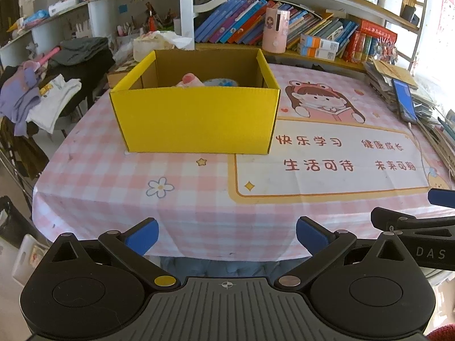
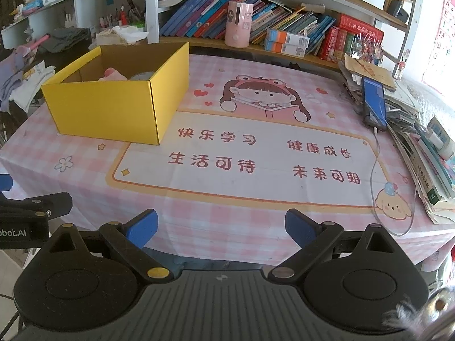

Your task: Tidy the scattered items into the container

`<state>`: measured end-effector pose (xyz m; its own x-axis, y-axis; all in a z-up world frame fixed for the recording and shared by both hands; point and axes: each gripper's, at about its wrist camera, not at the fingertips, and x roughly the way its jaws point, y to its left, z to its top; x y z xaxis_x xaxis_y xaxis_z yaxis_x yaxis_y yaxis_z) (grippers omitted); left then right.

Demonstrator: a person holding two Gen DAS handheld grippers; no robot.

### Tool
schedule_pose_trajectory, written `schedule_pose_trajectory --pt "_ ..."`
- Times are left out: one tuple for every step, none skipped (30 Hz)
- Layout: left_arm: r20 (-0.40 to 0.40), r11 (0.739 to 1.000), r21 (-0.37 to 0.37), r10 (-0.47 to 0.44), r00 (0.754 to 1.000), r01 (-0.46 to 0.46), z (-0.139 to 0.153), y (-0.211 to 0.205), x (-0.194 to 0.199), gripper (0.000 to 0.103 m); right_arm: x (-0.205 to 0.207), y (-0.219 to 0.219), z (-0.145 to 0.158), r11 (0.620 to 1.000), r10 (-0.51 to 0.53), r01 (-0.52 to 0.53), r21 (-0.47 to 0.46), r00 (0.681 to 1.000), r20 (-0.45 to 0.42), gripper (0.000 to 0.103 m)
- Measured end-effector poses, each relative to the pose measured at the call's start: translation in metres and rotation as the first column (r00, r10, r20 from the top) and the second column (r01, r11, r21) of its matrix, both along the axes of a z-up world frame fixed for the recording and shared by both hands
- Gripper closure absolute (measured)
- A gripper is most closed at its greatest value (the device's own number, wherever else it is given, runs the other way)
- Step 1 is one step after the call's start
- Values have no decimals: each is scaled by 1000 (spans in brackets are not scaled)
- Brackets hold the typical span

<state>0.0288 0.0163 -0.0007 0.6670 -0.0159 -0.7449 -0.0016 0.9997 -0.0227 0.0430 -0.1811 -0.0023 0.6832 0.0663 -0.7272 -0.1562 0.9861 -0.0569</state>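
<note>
A yellow cardboard box stands open on the pink checked tablecloth; it also shows in the right wrist view. Inside it lie a pink soft item and a pale blue item, mostly hidden by the box wall. My left gripper is open and empty, held near the table's front edge. My right gripper is open and empty, also at the front edge, right of the left one. Part of the right gripper shows in the left wrist view.
A blue phone with a white cable lies on a stack of books and papers at the table's right. Bookshelves with a pink cylinder stand behind. Clothes pile at the left.
</note>
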Motion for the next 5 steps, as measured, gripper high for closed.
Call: schedule_pose_trajectory --pt "-3 1000 1 2 1000 -2 -1 -1 1 0 1 -1 -1 1000 0 0 1 1000 -3 6" --pt "-5 1000 3 3 1000 -3 -1 -1 1 0 2 -1 -1 1000 1 -1 1 1000 -7 6" --pt "-6 1000 3 3 1000 -3 -1 -1 2 0 3 -1 -2 1000 1 -1 2 1000 -9 6" --pt "-7 1000 3 4 1000 -4 -2 -1 3 0 4 -1 -3 1000 2 -2 2 1000 -13 6" --pt "-7 1000 1 3 1000 -3 -2 -1 4 0 5 -2 -3 1000 3 -3 3 1000 -17 6"
